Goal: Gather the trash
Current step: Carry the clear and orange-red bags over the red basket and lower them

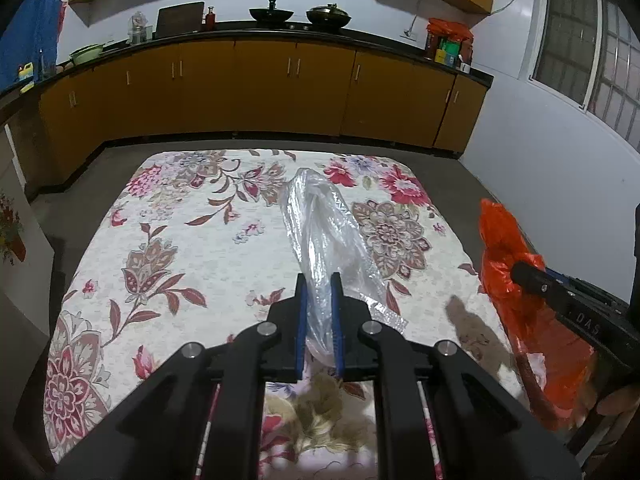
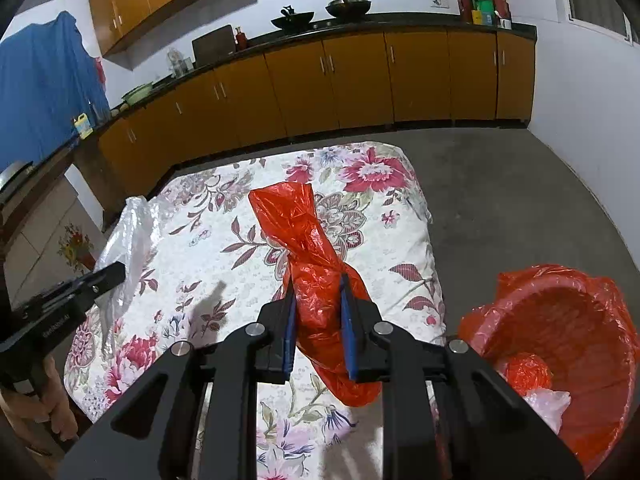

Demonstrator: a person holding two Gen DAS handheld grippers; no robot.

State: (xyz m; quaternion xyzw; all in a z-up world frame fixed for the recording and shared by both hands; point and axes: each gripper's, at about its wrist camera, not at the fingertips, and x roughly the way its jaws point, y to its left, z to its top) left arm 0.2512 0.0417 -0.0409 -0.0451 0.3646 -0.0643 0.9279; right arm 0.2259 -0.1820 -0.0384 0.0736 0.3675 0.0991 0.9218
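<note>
Trash held aloft: clear bag (image 1: pixel 320 240) pinched by left gripper (image 1: pixel 319 280), red bag (image 2: pixel 316 264) by right gripper (image 2: pixel 318 284); slippery film could be pulled loose short of the bin (image 2: pixel 592 320).

Between the blue pads of the black left gripper (image 1: pixel 319 280) sits a clear bag (image 1: pixel 320 224), between those of the right gripper (image 2: pixel 319 282) an orange-red bag (image 2: pixel 316 264), over a cream cloth (image 1: pixel 192 248) with red and brown flowers, beside a red bin (image 2: pixel 580 344).
</note>
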